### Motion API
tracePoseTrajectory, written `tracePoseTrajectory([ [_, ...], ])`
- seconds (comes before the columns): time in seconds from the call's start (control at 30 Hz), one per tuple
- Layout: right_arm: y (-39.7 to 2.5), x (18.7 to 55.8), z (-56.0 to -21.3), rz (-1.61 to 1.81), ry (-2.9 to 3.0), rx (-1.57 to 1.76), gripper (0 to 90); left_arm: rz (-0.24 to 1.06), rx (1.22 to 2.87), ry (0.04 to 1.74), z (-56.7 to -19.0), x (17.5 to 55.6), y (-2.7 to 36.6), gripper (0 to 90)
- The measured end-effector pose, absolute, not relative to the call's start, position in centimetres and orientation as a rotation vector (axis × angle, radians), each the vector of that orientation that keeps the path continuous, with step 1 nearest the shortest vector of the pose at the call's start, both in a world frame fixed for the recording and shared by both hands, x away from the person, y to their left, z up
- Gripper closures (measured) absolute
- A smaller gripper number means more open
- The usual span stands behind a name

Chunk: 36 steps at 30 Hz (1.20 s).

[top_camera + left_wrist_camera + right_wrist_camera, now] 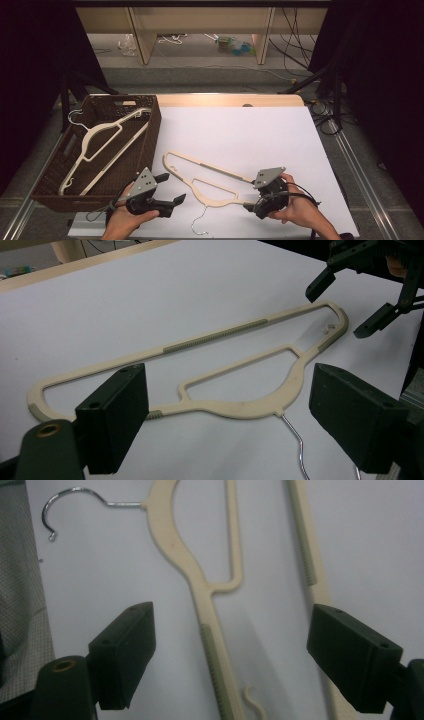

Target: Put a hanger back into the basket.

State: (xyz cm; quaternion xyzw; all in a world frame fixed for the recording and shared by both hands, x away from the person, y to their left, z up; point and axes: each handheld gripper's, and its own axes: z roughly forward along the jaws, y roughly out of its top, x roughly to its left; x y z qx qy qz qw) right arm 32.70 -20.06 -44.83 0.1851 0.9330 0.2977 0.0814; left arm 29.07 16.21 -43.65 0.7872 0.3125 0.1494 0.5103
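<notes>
Cream hanger (207, 176) lies flat on the white table (250, 135), hook toward the person, just right of the basket (150, 130) holding another hanger (102, 145). Right gripper (227, 665) hovers with jaws spread over its end; left gripper (170, 189) also agape, empty. Likely pre-grasp: next, lower and close on an arm.

Hanger (210, 595) arm ends cropped below; shelf clutter (235, 45) indistinct.

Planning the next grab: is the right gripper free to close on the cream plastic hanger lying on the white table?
Probably yes. The right gripper is open at one end of the cream plastic hanger, whose arm lies between the jaws with nothing blocking it.
</notes>
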Motion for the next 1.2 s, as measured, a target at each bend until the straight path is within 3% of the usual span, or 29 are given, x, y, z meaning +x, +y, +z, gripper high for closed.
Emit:
tracePoseTrajectory([
  [0.83,-16.6,34.7,-45.7,0.399,3.048,0.423,67.3,0.341,1.970,0.713,-44.2,28.9,15.9,16.4],
  [1.2,-15.7,35.2,-45.5,0.251,3.076,0.250,74.3,0.330,1.970,0.718,-44.3,28.8,15.7,16.8],
])
